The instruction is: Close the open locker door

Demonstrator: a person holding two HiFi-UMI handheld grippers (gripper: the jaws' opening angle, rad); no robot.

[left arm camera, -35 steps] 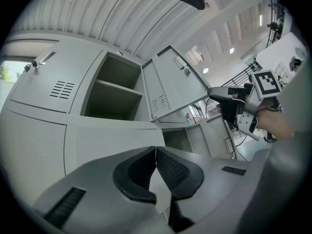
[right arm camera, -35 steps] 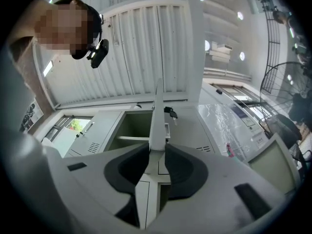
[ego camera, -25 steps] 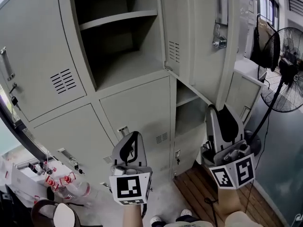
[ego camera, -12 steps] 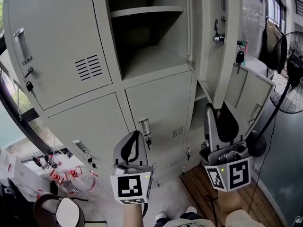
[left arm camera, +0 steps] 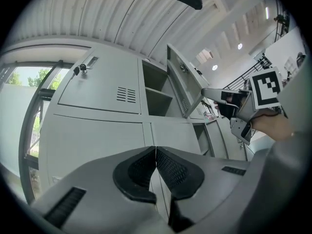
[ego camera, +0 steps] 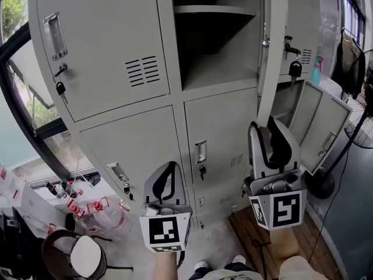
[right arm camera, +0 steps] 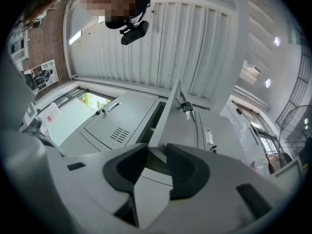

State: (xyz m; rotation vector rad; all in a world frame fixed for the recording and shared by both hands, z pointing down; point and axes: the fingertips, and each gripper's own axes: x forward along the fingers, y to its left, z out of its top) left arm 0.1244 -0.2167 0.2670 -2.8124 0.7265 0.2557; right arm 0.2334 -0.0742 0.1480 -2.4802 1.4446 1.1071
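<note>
A grey bank of lockers fills the head view. One upper compartment point(ego camera: 215, 45) stands open, and its door point(ego camera: 273, 51) is swung out towards me, seen edge-on, with keys point(ego camera: 295, 69) hanging from its lock. My right gripper point(ego camera: 271, 127) points up just below that door's lower edge, apart from it. Its jaws have just been opening and nothing is between them. In the right gripper view the door point(right arm camera: 168, 113) rises beyond the parted gripper point(right arm camera: 156, 155). My left gripper point(ego camera: 167, 171) is lower and to the left, facing closed doors. Its gripper point(left arm camera: 155, 152) is shut on nothing.
A second, lower door point(ego camera: 317, 124) hangs open at the right, with a standing fan point(ego camera: 362, 121) beyond it. Plastic bottles point(ego camera: 93, 212) and a round bin point(ego camera: 81, 261) sit on the floor at the left. A window point(ego camera: 17, 45) lies left of the lockers.
The lockers have slid to the right in the head view. The open door's edge now stands right above my right gripper. Both grippers keep about the same places in the picture.
</note>
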